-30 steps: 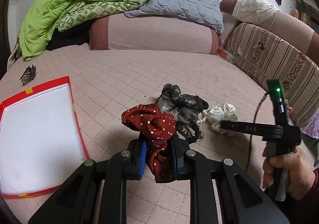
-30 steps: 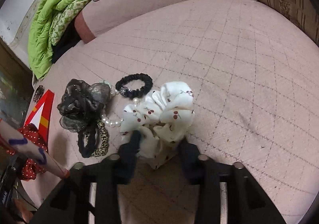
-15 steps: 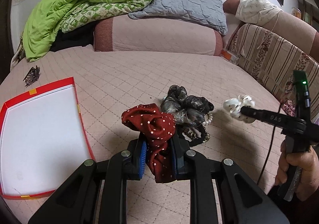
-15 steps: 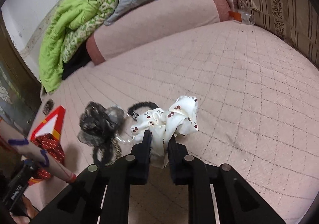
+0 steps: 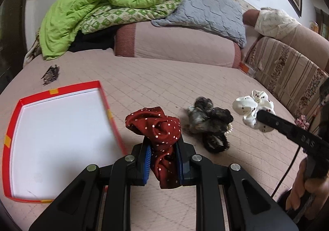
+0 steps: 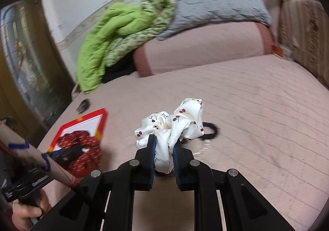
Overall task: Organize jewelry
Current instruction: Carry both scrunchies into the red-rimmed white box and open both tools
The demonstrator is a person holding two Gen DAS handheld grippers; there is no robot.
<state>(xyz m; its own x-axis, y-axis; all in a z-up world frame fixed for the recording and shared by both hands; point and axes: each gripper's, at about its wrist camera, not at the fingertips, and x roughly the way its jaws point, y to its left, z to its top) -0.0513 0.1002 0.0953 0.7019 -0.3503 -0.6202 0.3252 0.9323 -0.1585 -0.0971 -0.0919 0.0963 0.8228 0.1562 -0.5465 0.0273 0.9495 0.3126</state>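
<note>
Scrunchies in both my tools, both off the bedspread. My left gripper (image 5: 162,161) is clamped on the red dotted scrunchie (image 5: 157,128), blue pads pinching its lower fold, most of the fabric bunched above the jaws. My right gripper (image 6: 163,159) has just closed on the white cherry-print scrunchie (image 6: 172,126); fabric sits between the pads and it hangs clear of the cover. From the left camera that white one (image 5: 254,108) shows far right, on the tip of the right tool.

Red-rimmed tray (image 5: 103,97) lies near left on the bed, white floor bare. Rest of the pile stays mid-bed: dark sheer scrunchie (image 5: 209,117) with a bit of pearl string at its right edge, and a black hair tie (image 6: 211,130) just behind the white one in the right view. Dark hair clip (image 5: 50,72) sits far left, beyond the tray.

Step in hand, I judge: carry both to the tray. To do it well: take the red one over the near right rim first, get the hanging tail past the rim before letting go, drop it toward a far corner. Bring the white one in beside it, not on top. Keep the tools apart so they don't clash over the tray. Grip on white is a thin fold, may slip if swung fast.
</note>
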